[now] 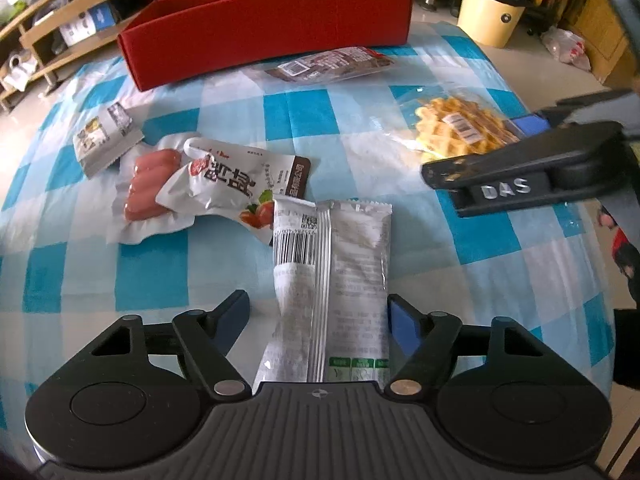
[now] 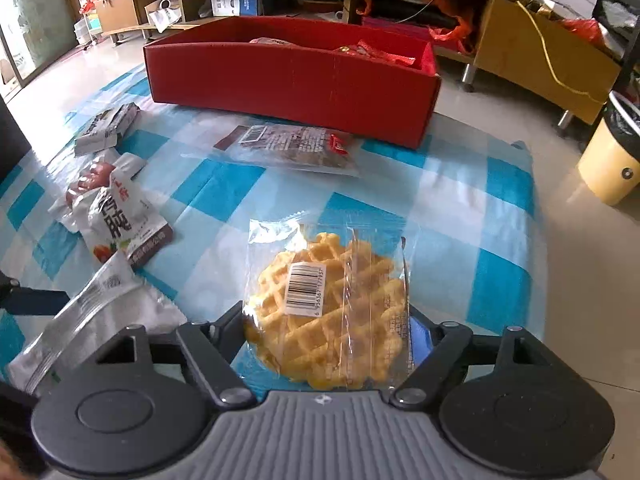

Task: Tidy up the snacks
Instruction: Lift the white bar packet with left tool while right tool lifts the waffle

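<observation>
A silver snack packet point(image 1: 352, 248) lies lengthwise on the blue-checked tablecloth point(image 1: 152, 276), between the fingers of my left gripper point(image 1: 318, 312). The blue right pad point(image 1: 402, 322) touches the packet's edge, but a gap shows at the left finger, so this gripper is open. A wrapped waffle point(image 2: 328, 304) lies between the fingers of my right gripper point(image 2: 326, 328), and both fingers rest against its wrapper. From the left wrist view the right gripper point(image 1: 476, 148) reaches in from the right over the waffle point(image 1: 456, 124). A red box point(image 2: 288, 80) stands at the table's far edge.
Left of the silver packet lie a white pouch point(image 1: 228, 184), a sausage pack point(image 1: 148, 184) and a small grey packet point(image 1: 106, 136). A brown clear-wrapped packet point(image 1: 328, 64) lies before the red box point(image 1: 272, 28). A yellow bin point(image 1: 492, 12) stands on the floor beyond the table.
</observation>
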Tool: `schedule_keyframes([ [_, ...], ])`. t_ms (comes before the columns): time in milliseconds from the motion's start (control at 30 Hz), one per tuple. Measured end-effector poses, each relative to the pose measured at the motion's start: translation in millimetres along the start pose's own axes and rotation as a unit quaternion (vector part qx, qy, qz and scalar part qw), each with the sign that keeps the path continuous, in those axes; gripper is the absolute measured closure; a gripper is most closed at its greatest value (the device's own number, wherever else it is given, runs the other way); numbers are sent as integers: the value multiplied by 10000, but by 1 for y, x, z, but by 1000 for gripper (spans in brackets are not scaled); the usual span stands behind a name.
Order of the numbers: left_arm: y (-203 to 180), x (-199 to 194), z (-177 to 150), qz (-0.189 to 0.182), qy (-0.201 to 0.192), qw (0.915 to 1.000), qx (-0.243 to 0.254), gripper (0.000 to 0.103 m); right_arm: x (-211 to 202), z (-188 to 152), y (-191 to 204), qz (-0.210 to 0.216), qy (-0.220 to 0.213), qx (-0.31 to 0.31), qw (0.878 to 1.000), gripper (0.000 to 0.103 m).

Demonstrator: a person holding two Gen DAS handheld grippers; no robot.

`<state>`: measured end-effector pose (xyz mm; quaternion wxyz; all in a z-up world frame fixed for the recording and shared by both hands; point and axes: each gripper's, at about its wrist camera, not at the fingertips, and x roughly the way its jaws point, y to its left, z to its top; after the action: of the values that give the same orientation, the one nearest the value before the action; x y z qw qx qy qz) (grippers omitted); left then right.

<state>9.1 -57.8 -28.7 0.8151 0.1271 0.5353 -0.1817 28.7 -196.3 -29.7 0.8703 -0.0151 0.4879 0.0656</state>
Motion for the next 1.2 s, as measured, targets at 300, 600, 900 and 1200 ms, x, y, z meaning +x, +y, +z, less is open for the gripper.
schedule_keyframes([
  [300, -15, 5, -3, 131, -50, 9996, 227, 12, -45, -2, -16, 419, -531, 658, 9955, 26],
  [600, -3, -10, -8, -53, -2, 9999, -163, 49, -50, 6, -24, 573, -651, 849, 9926, 26],
  [900, 5, -25, -21, -211, 46, 9991, -363, 50, -48, 6, -20, 635, -635, 817, 9926, 26],
  [1200, 14, -19, -33, -48, 121, 9988, -463, 29, -29, -1, -3, 593, -223, 468, 9969, 26],
])
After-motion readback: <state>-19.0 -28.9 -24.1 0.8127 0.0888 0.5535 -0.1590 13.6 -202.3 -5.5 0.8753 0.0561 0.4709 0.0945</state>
